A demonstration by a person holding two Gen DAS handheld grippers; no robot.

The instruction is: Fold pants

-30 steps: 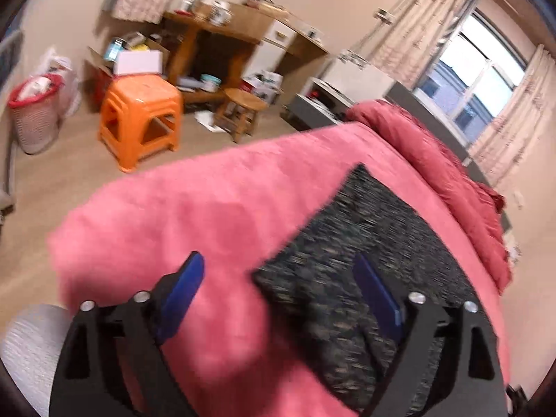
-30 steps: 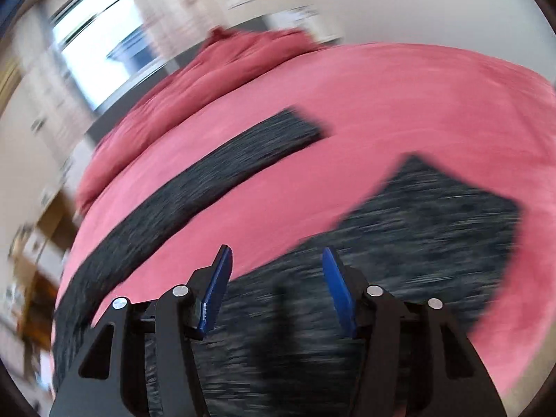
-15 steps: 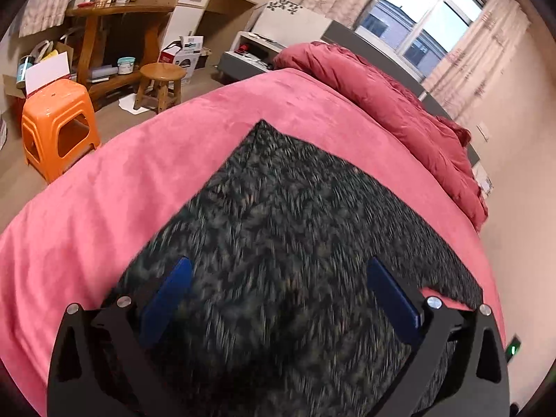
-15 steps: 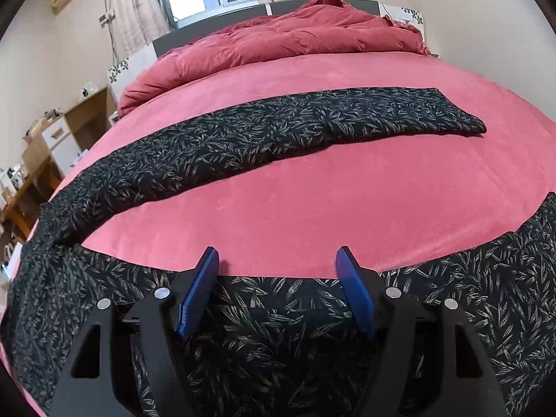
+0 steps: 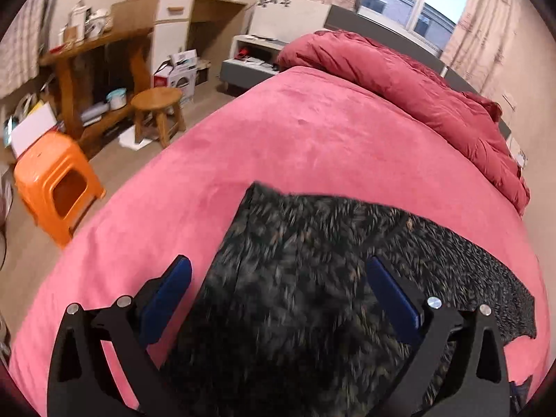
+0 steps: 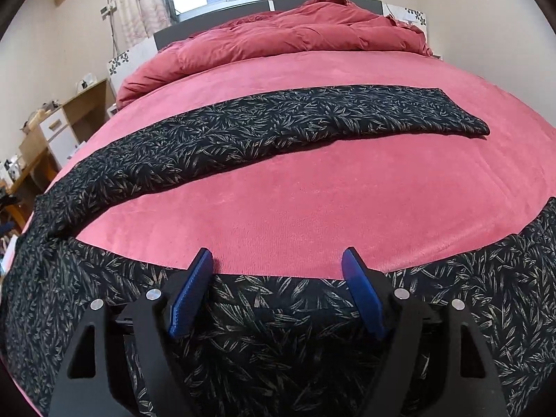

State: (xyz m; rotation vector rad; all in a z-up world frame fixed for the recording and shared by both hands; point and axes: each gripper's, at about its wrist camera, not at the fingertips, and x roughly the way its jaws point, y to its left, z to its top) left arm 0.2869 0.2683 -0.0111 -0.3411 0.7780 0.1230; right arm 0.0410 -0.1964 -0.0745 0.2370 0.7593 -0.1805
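Observation:
Black leaf-print pants [image 6: 278, 128] lie spread flat on the pink bed [image 6: 330, 201], legs apart in a V. In the right wrist view one leg runs across the bed's middle and the other leg [image 6: 278, 330] lies under my right gripper [image 6: 278, 267], which is open and empty just above its far edge. In the left wrist view the pants' waist end [image 5: 295, 260] lies below my left gripper [image 5: 278, 274], which is open wide and empty above the cloth.
A crumpled red duvet [image 5: 399, 80] lies at the head of the bed. Beside the bed stand an orange plastic stool [image 5: 55, 184], a small wooden stool [image 5: 158, 104], a wooden desk [image 5: 97, 55] and boxes on the floor.
The left gripper has pulled back and swung left, so more bare bed and floor show. The right gripper has held nearly still over the near leg's edge.

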